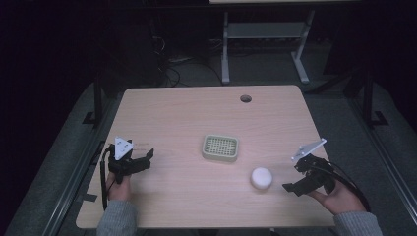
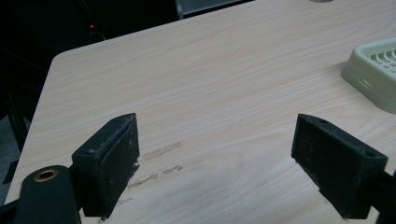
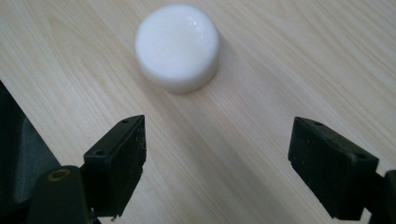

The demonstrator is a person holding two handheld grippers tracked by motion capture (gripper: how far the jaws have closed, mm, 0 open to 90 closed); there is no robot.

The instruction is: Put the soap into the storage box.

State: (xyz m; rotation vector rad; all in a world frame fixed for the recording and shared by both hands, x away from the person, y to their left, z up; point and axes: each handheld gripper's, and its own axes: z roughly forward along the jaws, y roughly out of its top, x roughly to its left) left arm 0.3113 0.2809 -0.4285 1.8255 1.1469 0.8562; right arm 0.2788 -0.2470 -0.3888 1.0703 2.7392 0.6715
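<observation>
- The light wood-grain table point(image 1: 196, 113) spreads out in front of me, with a round cable hole point(image 1: 246, 99) near its far edge; beyond it, on the dark floor, stands the white frame of another table point(image 1: 265, 39).
- My left hand point(image 1: 118, 187) rests at the table's left edge holding the left gripper point(image 1: 142, 160), a grey three-cornered plate on top. Its jaws stand wide apart with bare wood between them — in the left gripper view a few pale scuff marks point(image 2: 161, 151) lie on the table just ahead of one jaw.
- My right hand point(image 1: 339, 199) sits near the right edge with the right gripper point(image 1: 295, 179) aimed inward. Its jaws are spread wide too, gripping nothing.
- A pale green soap dish point(image 1: 220, 148) with a slotted grid top sits near the middle of the table, well apart from both grippers; its corner shows in the left gripper view point(image 2: 373, 77).
- A round white bar of soap point(image 1: 261, 178) lies flat on the wood, near the dish's front right and just beside my right gripper — in the right gripper view it sits ahead of the open jaws point(image 3: 177, 46), untouched.
</observation>
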